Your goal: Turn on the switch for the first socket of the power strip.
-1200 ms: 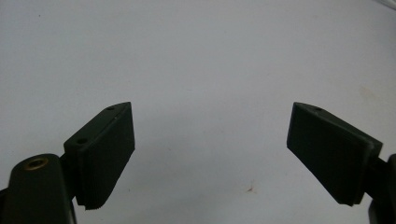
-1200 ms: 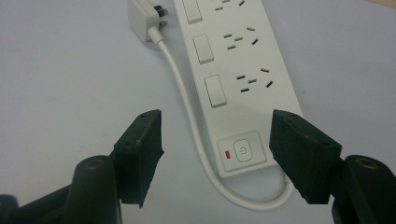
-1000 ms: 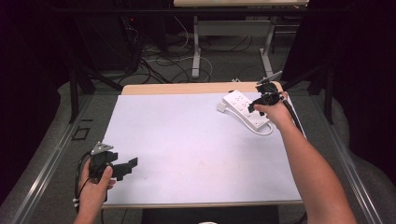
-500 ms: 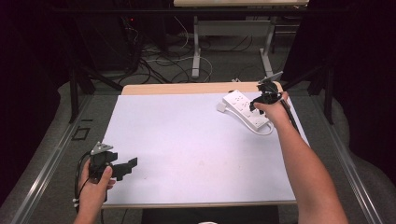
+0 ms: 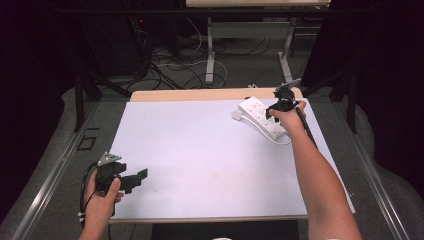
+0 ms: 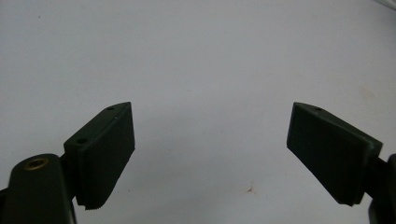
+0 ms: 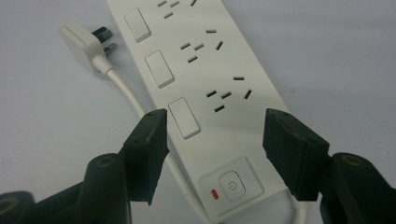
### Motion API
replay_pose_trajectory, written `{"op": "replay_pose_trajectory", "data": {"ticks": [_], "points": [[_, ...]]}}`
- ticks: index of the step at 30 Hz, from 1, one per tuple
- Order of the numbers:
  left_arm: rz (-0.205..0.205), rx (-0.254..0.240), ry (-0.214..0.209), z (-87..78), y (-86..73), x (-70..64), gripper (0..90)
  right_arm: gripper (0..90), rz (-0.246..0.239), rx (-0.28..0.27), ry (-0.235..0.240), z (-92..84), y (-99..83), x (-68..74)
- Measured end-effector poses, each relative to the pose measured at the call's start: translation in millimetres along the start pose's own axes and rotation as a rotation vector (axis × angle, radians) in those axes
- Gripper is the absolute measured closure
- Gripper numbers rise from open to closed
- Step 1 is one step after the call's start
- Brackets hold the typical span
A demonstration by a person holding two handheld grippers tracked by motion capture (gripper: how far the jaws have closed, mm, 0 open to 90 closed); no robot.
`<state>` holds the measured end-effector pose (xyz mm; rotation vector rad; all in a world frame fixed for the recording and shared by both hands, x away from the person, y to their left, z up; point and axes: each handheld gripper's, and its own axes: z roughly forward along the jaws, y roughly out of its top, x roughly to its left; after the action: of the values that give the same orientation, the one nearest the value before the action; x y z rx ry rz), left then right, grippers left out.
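1. The table [image 5: 200, 150], covered by a white sheet, was the largest thing in the high view, with wood showing only along its far edge.

2. The power strip [image 5: 262, 118] lay at the far right of the table. In the high view its long axis ran diagonally, from far-left to near-right. In the right gripper view the strip [image 7: 205, 88] ran away from the jaws, with the round power button [image 7: 231, 183] and its red lamp at the near end.

3. The right gripper [image 5: 280, 106] hovered over the strip's near-right end. Its own view [image 7: 212, 149] showed the jaws wide open, holding nothing, one on each long side of the strip, so they straddled its width just beyond the button. Whether the pads touched the casing could not be told; they appeared to stand slightly clear.

4. The left gripper [image 5: 131, 180] sat at the near left, well apart from the strip. Its own view [image 6: 210, 154] showed the jaws spread wide over bare white sheet, empty.

5. The cord [image 7: 126, 91] ran along the strip's left side in the right gripper view, passing close by the left jaw.

6. The plug [image 7: 86, 43] lay beside the far part of the strip, prongs pointing toward it, unplugged.

Judgement: the right hand was much the nearer, and its jaws already lay across the short axis. Closing them would likely clamp the strip's width, though the cord might get caught beside the left jaw.
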<state>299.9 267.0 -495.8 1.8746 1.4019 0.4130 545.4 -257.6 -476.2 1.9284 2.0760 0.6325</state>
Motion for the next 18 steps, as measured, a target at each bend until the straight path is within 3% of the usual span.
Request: {"op": "replay_pose_trajectory", "data": {"ticks": [9, 18], "points": [[0.001, 0.0, -0.002, 1.5, -0.4, -0.6, 15.1, 48.3, 0.022, -0.022, 0.003, 6.2, 1.3, 0.3], [0.007, 0.007, -0.001, 1.6, -0.5, -1.2, 15.1, 54.0, 0.087, -0.04, 0.019, 10.3, 1.0, 1.1]]}}
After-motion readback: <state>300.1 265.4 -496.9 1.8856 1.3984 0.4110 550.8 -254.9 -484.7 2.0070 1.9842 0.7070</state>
